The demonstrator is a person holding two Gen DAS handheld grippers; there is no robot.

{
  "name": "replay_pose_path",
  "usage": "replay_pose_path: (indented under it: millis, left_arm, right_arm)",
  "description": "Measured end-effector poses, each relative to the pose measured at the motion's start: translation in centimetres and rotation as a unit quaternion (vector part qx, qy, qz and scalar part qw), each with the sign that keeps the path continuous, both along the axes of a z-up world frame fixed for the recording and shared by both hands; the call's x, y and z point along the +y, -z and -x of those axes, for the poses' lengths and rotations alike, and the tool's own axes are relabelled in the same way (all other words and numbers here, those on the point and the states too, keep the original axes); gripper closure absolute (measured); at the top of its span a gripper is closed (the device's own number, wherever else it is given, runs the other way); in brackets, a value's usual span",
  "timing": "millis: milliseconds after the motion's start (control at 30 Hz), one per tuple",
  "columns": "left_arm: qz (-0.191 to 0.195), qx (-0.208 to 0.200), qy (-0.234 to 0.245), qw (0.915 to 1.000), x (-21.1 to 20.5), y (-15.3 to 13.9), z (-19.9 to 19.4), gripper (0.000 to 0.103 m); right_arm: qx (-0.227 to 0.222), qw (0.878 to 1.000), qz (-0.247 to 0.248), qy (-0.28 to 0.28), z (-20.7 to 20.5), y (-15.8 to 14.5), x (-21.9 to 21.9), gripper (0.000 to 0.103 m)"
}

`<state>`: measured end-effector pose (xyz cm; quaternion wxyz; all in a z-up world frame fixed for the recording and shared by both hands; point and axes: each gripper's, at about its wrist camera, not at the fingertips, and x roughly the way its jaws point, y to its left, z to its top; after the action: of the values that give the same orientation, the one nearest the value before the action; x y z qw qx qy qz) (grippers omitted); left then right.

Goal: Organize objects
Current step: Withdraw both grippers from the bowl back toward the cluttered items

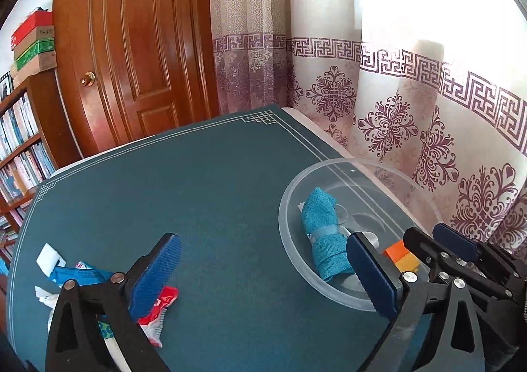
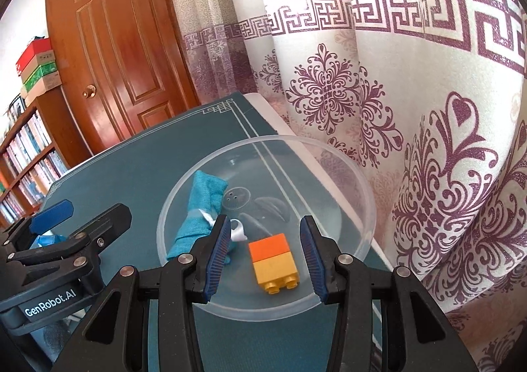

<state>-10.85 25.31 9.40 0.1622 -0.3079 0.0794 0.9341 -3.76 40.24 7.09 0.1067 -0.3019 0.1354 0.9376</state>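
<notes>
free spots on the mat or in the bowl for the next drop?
Free: the wide middle of the green mat, from the door-side edge to the clear bowl; also the bowl's curtain-side half beyond the orange-yellow block. Crowded: the bowl's near side, with the rolled blue cloth, and the wrapper pile beside the left gripper.

We hold our left gripper [image 1: 263, 268] tilted downward over the near part of the table, its jaws spread wide with nothing between the blue pads [image 1: 158, 273]. Our right gripper [image 2: 265, 256] sits just beside it toward the table's right edge, also angled down, jaws partly open, pads [image 2: 217, 256] clear of anything and gripping nothing.
</notes>
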Motion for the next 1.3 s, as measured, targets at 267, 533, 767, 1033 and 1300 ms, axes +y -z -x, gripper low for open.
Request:
replay_pose_path:
  millis: [267,533,767,1033,1300]
  left_arm:
    - [-0.014,0.025,-0.029,0.9992,-3.7,-1.9,-3.0,0.001]
    - [-0.029,0.031,-0.078,0.9961,-9.3,-2.8,-4.9,0.0]
    - [-0.048,0.001,-0.131,0.9902,-15.3,-1.8,-5.4,0.0]
    - [-0.036,-0.027,-0.192,0.9804,-20.4,1.0,-6.2,0.0]
    - [-0.076,-0.115,-0.261,0.9555,-22.8,5.6,-5.9,0.0]
  right_arm:
    - [0.008,0.999,0.002,-0.042,-0.4,-0.4,-2.7,0.057]
    - [0.021,0.996,0.004,-0.086,-1.4,-1.0,-5.6,0.056]
    - [0.032,0.991,0.025,-0.124,-2.4,-1.3,-7.7,0.037]
    - [0.028,0.987,0.021,-0.16,-2.9,-0.9,-10.2,0.037]
    - [0.01,0.984,0.015,-0.177,-2.7,0.3,-11.6,0.037]
